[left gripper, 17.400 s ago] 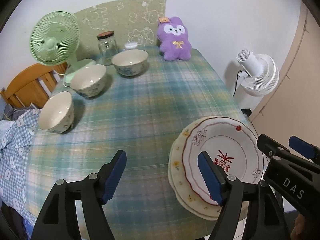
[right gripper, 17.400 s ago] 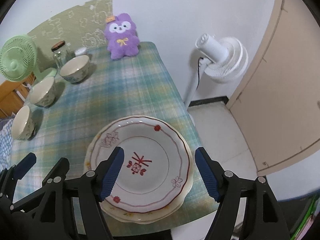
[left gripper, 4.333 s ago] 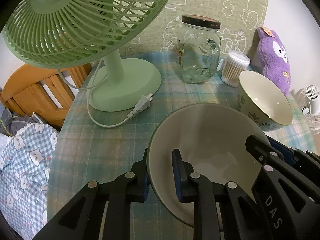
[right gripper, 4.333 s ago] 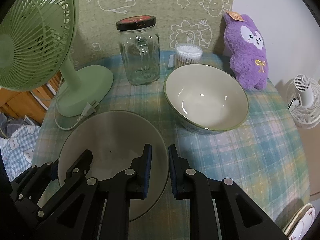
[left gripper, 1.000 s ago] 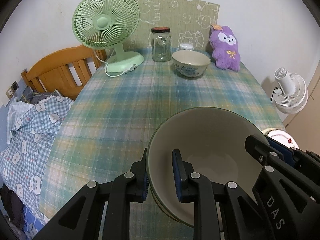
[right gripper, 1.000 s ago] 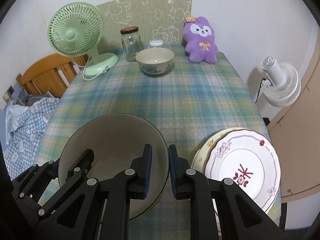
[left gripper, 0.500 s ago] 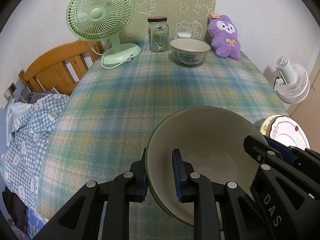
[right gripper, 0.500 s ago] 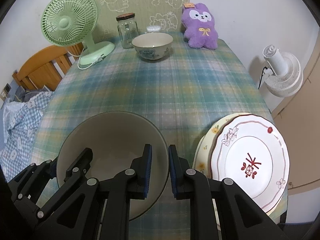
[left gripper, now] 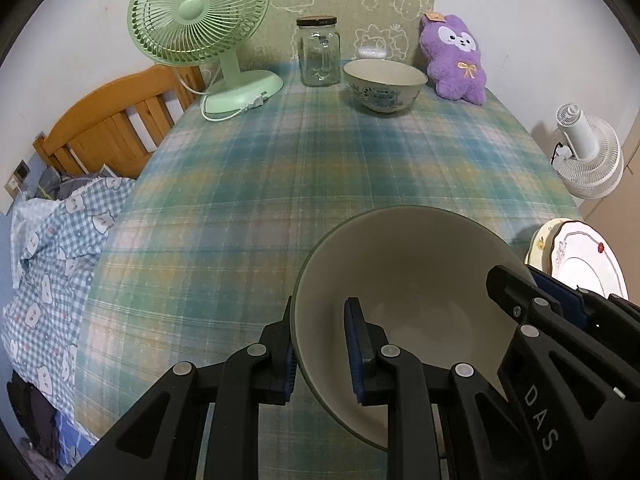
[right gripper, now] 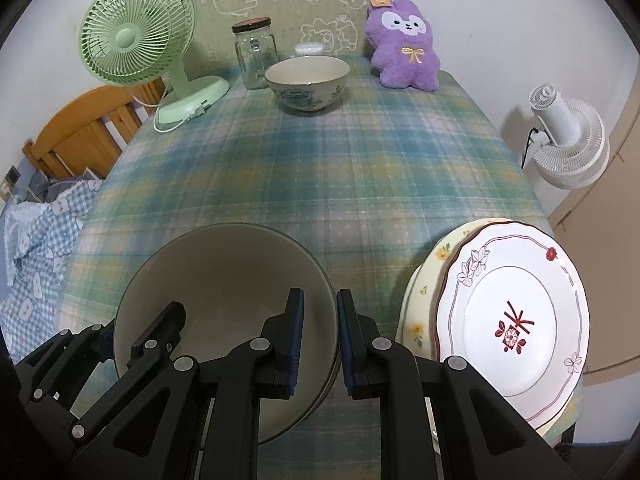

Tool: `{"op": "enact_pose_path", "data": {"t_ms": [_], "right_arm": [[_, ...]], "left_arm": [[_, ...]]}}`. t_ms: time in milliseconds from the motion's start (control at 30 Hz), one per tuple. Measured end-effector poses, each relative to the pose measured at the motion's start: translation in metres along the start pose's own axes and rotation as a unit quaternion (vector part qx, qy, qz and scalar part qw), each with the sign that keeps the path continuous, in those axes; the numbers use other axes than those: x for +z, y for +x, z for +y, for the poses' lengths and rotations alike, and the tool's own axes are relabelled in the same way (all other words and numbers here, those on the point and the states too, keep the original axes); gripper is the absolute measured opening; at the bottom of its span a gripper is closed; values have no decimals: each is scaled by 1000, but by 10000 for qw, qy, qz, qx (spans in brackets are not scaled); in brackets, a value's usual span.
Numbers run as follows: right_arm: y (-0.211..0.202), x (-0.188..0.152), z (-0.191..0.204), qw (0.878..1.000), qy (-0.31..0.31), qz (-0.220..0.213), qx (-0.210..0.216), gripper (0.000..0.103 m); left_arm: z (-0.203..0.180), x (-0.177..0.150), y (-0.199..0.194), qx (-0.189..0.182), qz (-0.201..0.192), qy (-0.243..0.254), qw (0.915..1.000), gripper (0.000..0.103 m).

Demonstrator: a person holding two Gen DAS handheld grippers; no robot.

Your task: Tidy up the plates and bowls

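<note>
Bowl [left gripper: 408,292] near the front edge of the desk [left gripper: 320,160], at about 6 o'clock in both views, gripped from two sides. The left gripper [left gripper: 320,344] pinches its left rim, one blue-padded finger outside the wall and the other inside the cream hollow. The right gripper [right gripper: 319,336] pinches the opposite rim the same way, its fingers [right gripper: 295,332] closed tightly on the thin wall. In the right wrist view a second rim shows just under the held bowl at its lower right, so it seems to sit in or just above another bowl, though I cannot tell whether they touch.

Stack of plates [right gripper: 516,320] lies just beside the bowl at 3 o'clock, at the desk's front right corner: a white plate with a red rim line and red centre mark on top of a cream plate with yellow flowers.

Second bowl [right gripper: 307,80], cream with a blue pattern outside, stands well apart at 12 o'clock near the far edge. A glass jar [right gripper: 255,54] with a dark lid stands just left of it, a green fan [right gripper: 138,30] sits at 11 o'clock, and a purple plush toy [right gripper: 404,44] at 1 o'clock. A white fan [right gripper: 564,144] stands off the desk at 2 o'clock.
</note>
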State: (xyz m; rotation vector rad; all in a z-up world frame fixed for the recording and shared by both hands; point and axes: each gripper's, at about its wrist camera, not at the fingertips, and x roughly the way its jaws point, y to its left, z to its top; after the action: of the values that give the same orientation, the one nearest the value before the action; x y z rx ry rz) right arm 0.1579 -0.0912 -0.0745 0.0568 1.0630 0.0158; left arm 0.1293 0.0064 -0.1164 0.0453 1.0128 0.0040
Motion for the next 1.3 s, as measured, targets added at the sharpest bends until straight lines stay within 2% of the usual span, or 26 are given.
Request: {"op": "enact_pose_path", "data": {"t_ms": [333,467,500,567,633,700,1033,1100,1300], "right_arm": [[2,-1,-1,9999,31,5,-127,21],[2,-2,0,9999,-35,33,-124,23],[2,-2,0,9999,-53,53,-105,27],[2,-2,1,9999,-78,96,-27,38],[0,-2,1,9999,-74,84,-53,60],[-5,-3,1,9999,-36,32,-99,66],[-40,6,1,9996,-97,-267,56,76],[-50,9,0,9992,-85,-370,120,79],[-79,16,-1,9975,-156,-669,134,80]], "left_arm": [[1,-2,3,-95,-15,16,10000,19],[2,-2,4,-207,41,-7,9998,32],[2,-2,5,-244,68,-15,9997,36],[2,-2,3,-263,87,-9,9996,40],[1,-2,1,-179,115,22,9998,48],[2,-2,-3,-143,95,33,9998,61],[2,5,-37,-178,-160,-79,9997,76],[1,8,-46,-170,-238,-112,9995,82],[-1,15,-73,-195,-554,-195,9981,86]]}}
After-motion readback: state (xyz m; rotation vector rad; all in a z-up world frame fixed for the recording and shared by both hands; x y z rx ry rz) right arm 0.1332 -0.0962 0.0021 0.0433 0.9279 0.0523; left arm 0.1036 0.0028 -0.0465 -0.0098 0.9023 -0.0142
